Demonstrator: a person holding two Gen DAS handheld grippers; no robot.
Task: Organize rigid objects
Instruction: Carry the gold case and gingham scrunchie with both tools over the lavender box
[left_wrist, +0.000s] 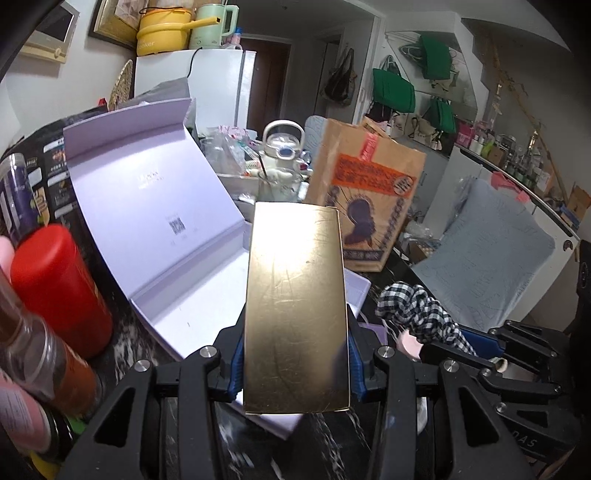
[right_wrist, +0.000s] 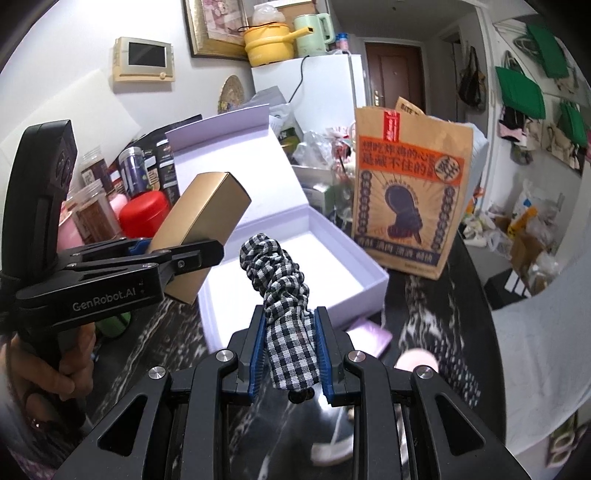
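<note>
Two grippers loaded: left gripper (left_wrist: 295, 363) fingers clamp gold box (left_wrist: 295, 306), right gripper (right_wrist: 290, 354) grips checkered bundle (right_wrist: 286, 295). Both held above open white box (right_wrist: 295, 266) on bench, likely for packing inside.

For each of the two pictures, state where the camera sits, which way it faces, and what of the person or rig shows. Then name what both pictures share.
Left wrist view: on the left gripper, facing forward and down over the open white box; its fingers clamp a gold box; the right gripper shows at the right.
Right wrist view: on the right gripper, facing the same white box; its fingers clamp a checked fabric roll; the left gripper and a hand show at the left.
Shared: white box, gold box, checked roll, brown paper bag, both grippers.
</note>
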